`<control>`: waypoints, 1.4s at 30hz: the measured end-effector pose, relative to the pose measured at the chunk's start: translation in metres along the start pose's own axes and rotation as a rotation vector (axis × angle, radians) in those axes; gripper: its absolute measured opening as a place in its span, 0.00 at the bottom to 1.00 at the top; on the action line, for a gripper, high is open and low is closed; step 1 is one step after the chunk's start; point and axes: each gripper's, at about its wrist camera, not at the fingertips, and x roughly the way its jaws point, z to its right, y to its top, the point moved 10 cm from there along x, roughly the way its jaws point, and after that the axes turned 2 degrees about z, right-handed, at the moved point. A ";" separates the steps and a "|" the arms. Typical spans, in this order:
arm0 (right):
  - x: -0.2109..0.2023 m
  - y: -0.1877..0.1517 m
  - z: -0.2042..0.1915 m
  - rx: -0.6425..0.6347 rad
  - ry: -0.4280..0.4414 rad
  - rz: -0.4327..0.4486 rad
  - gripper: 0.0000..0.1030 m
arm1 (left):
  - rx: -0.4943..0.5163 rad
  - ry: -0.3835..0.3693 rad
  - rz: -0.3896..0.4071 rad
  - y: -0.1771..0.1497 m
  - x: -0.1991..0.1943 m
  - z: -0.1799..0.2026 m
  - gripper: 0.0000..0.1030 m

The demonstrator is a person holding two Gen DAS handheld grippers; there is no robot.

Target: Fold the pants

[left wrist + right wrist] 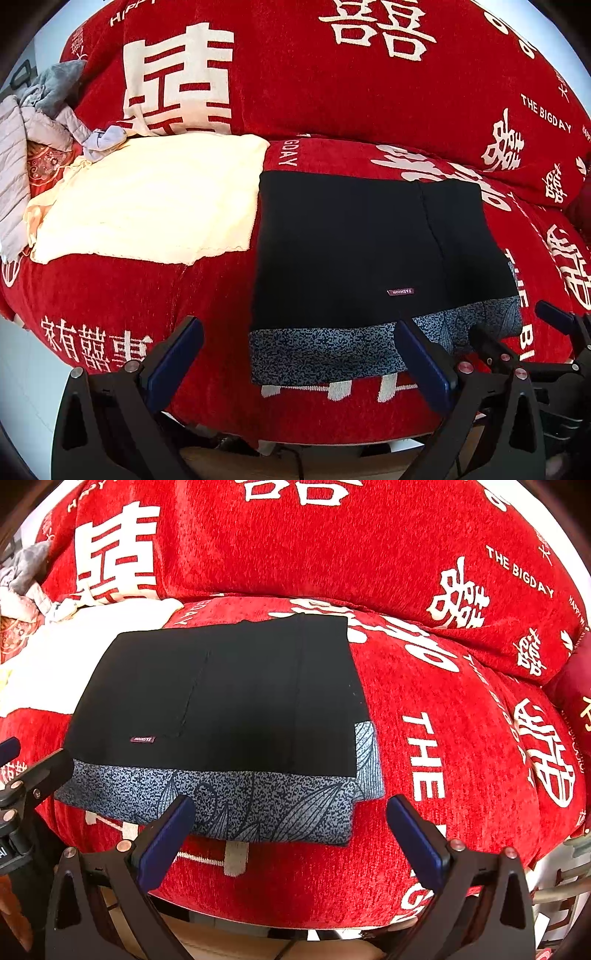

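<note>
Neatly folded black pants (351, 247), patterned lining.

From my left wrist camera, the pants (354, 251) hide the lower layer, leaving only a patterned grey strip. Their small label (400, 291) reads upside down, and is blurred beyond reading from my right wrist camera. The grey clothing pile (33, 122) is cropped at the left edge.
</note>
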 end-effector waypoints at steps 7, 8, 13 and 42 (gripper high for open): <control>-0.001 0.000 -0.002 -0.001 -0.001 -0.001 1.00 | 0.001 -0.002 -0.003 0.000 0.000 0.000 1.00; -0.001 0.000 -0.002 -0.001 -0.001 -0.001 1.00 | 0.003 -0.003 -0.003 0.000 0.000 0.000 1.00; -0.001 0.000 -0.002 -0.001 -0.002 -0.001 1.00 | 0.011 -0.005 0.000 0.001 0.000 0.001 1.00; -0.001 -0.001 -0.007 0.001 -0.004 -0.004 1.00 | -0.007 0.008 -0.026 -0.005 0.000 -0.003 1.00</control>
